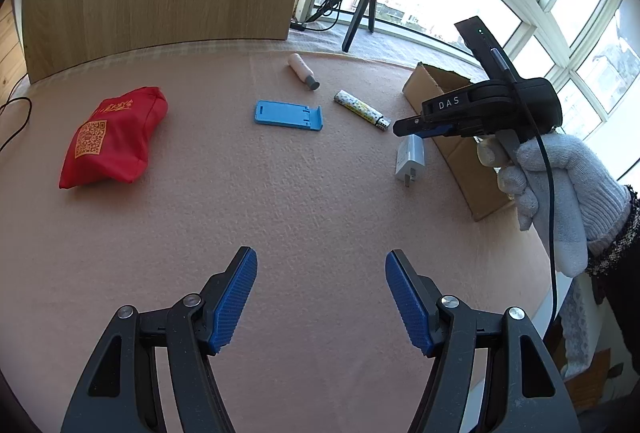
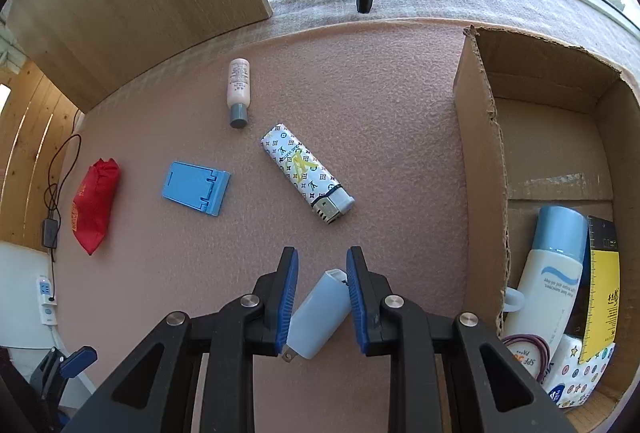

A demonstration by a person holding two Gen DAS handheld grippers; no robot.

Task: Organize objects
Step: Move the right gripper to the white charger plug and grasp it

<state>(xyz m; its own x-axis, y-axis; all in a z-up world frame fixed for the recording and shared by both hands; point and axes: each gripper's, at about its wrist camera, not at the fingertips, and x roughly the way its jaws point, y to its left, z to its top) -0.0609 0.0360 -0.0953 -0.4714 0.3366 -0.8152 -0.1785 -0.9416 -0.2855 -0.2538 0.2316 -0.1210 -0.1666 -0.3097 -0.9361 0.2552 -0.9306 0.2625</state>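
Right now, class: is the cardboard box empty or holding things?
Holding things: the cardboard box contains a white lotion bottle and a yellow packet.

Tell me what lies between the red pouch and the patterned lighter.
The blue phone stand lies flat between the red pouch and the patterned lighter, touching neither. Both wrist views show it.
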